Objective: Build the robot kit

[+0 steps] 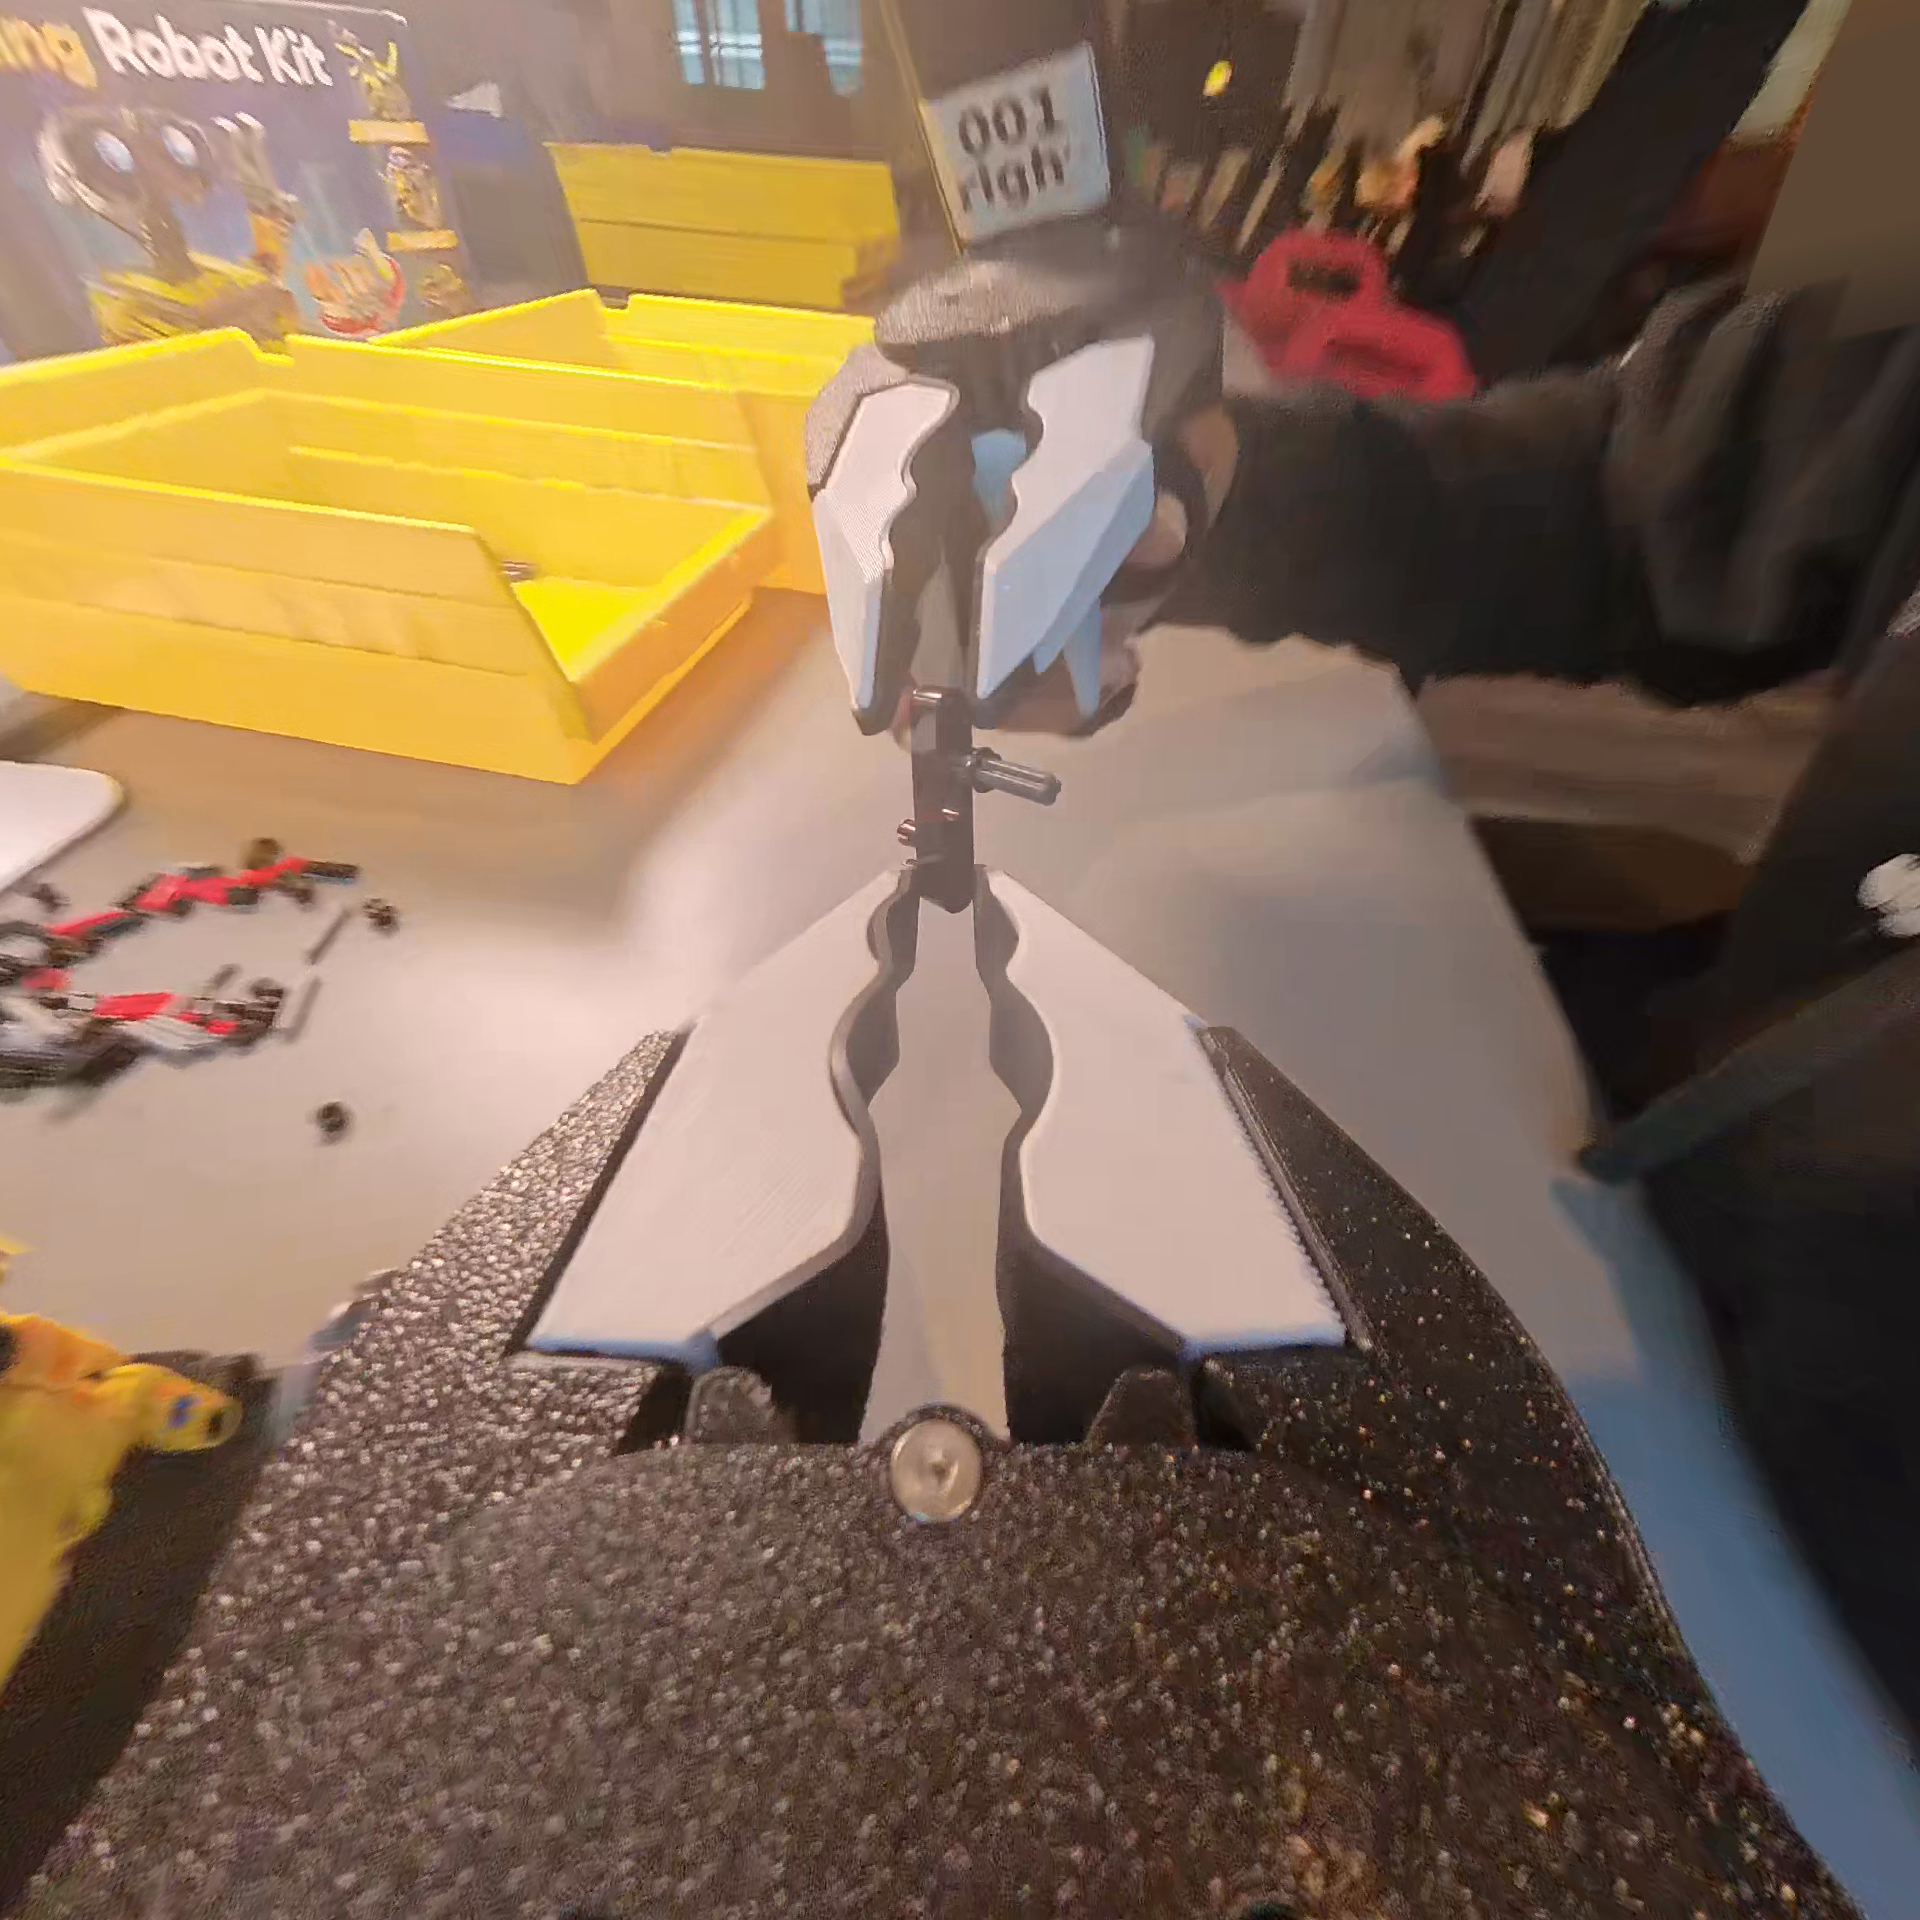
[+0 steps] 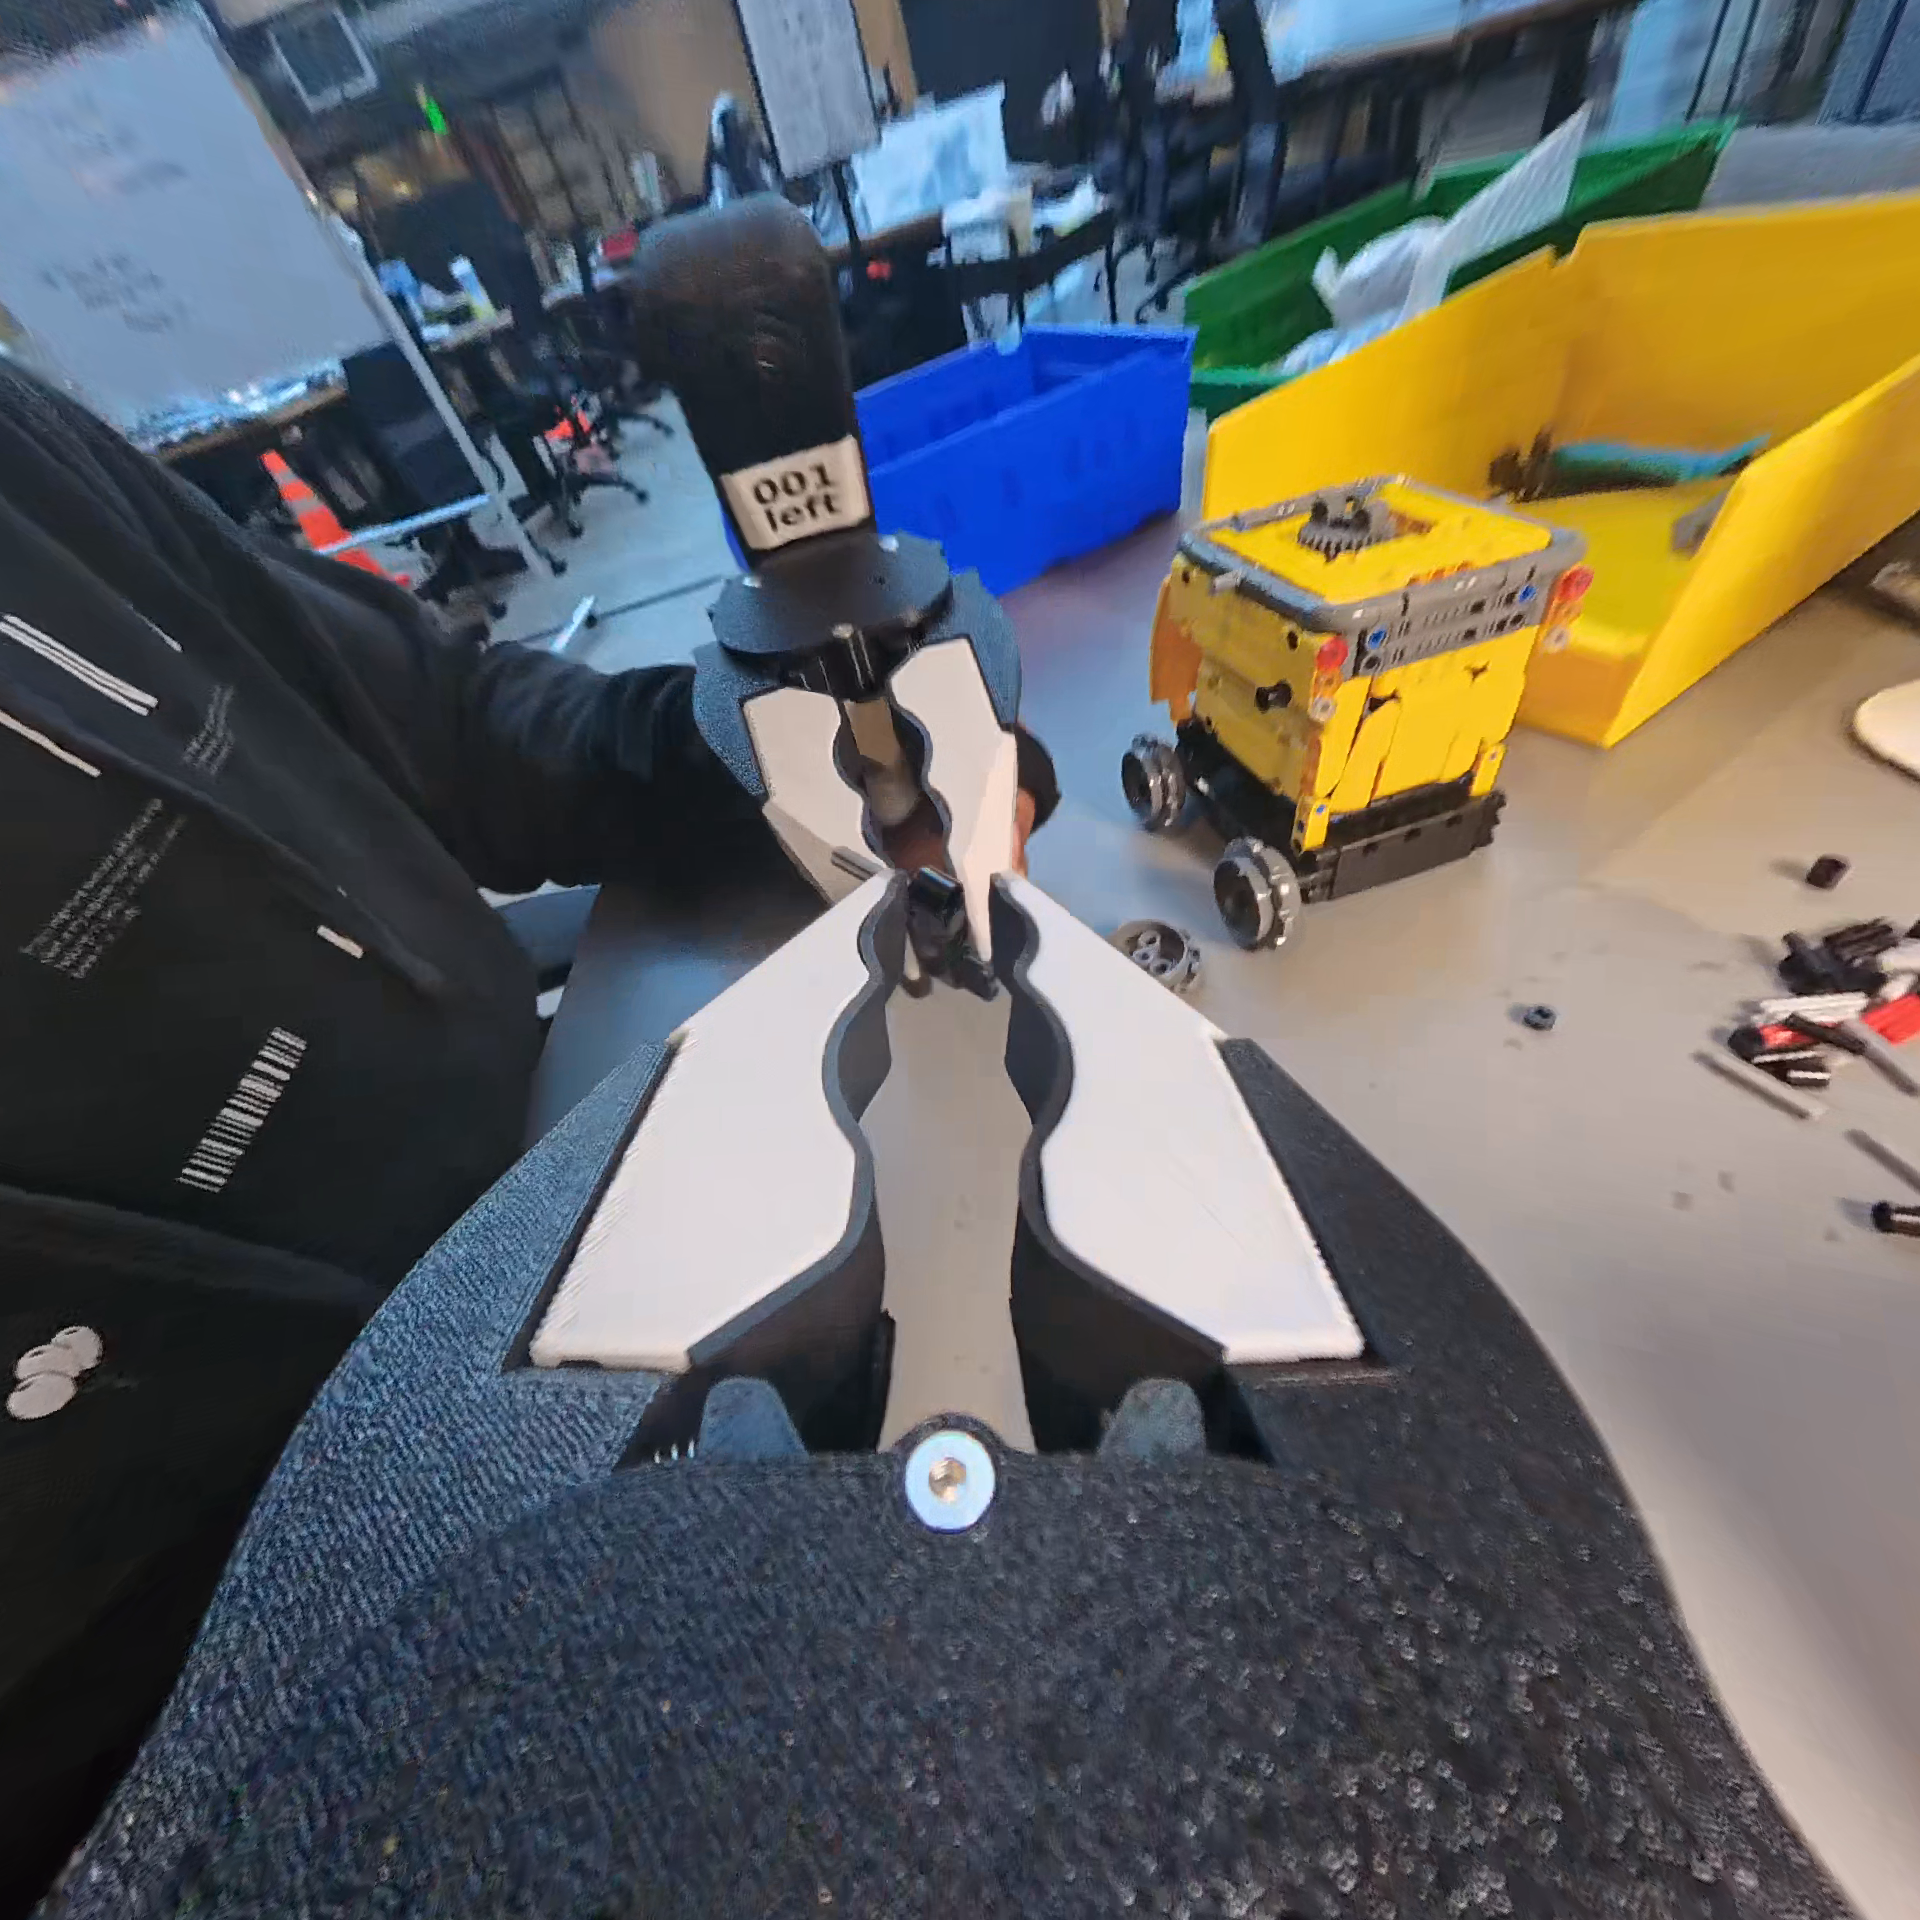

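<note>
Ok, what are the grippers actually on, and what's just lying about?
Held: black pinned beam, gripped at opposite ends by left gripper and right gripper.
Lying about: yellow wheeled model, loose wheel, red and black parts, yellow bins, blue bin.

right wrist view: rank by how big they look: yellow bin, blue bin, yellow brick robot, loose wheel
1. yellow bin, though partly cropped
2. blue bin and yellow brick robot: alike, and depth differs, so unranked
3. loose wheel

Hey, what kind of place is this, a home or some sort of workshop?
Likely a shared lab or makerspace: rows of desks and office chairs behind, yellow parts bins, and a half-built yellow brick robot on the grey table.
</note>
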